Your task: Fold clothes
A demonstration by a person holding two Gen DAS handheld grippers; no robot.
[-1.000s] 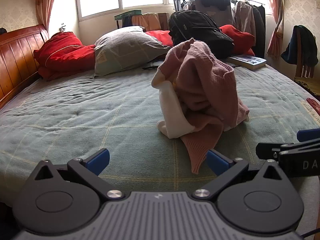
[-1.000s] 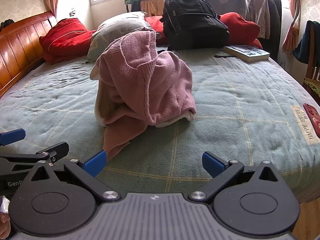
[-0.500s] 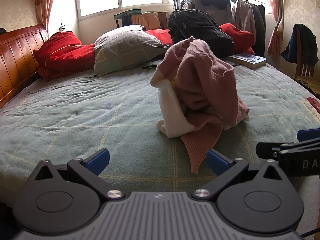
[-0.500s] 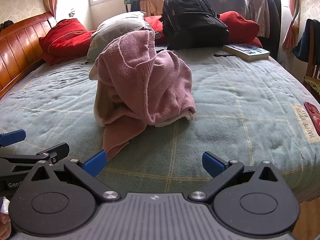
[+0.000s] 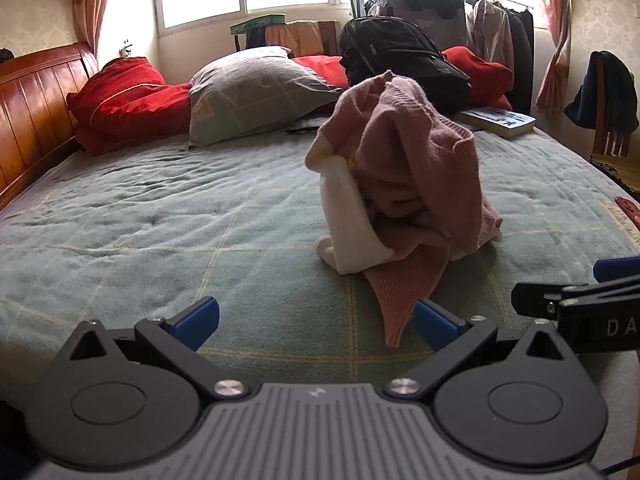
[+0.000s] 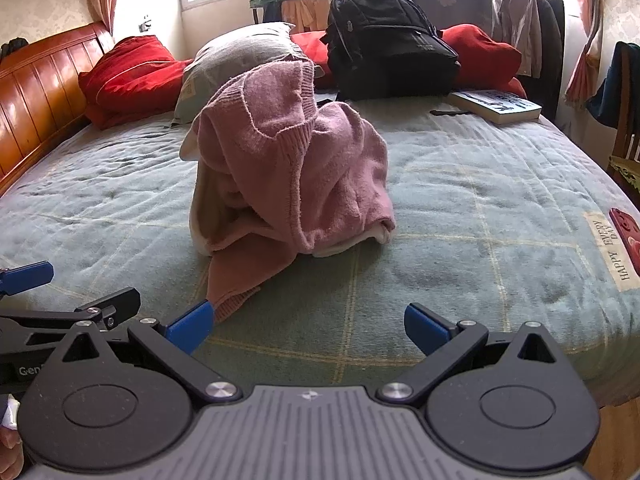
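Observation:
A pink knitted sweater with a white lining (image 5: pixel 416 184) (image 6: pixel 288 176) stands crumpled in a heap on the green bedspread (image 5: pixel 160 216) (image 6: pixel 480 208). One pink sleeve trails toward the bed's near edge. My left gripper (image 5: pixel 316 318) is open, with nothing between its blue pads, and hovers just short of that sleeve end. My right gripper (image 6: pixel 306 322) is also open; its left pad sits close beside the sleeve tip. Each gripper shows at the edge of the other's view, the right one (image 5: pixel 580 300) and the left one (image 6: pixel 60 304).
At the head of the bed lie red quilts (image 5: pixel 120 100), a grey pillow (image 5: pixel 256 92), a black backpack (image 6: pixel 388 60) and a book (image 6: pixel 496 106). A wooden headboard (image 6: pixel 40 92) runs along the left. A red phone (image 6: pixel 626 236) rests at the right edge. Chair and clothes rack stand beyond.
Both grippers have crept slightly forward toward the sweater heap. Their jaws stay open, and the sweater itself has not moved.

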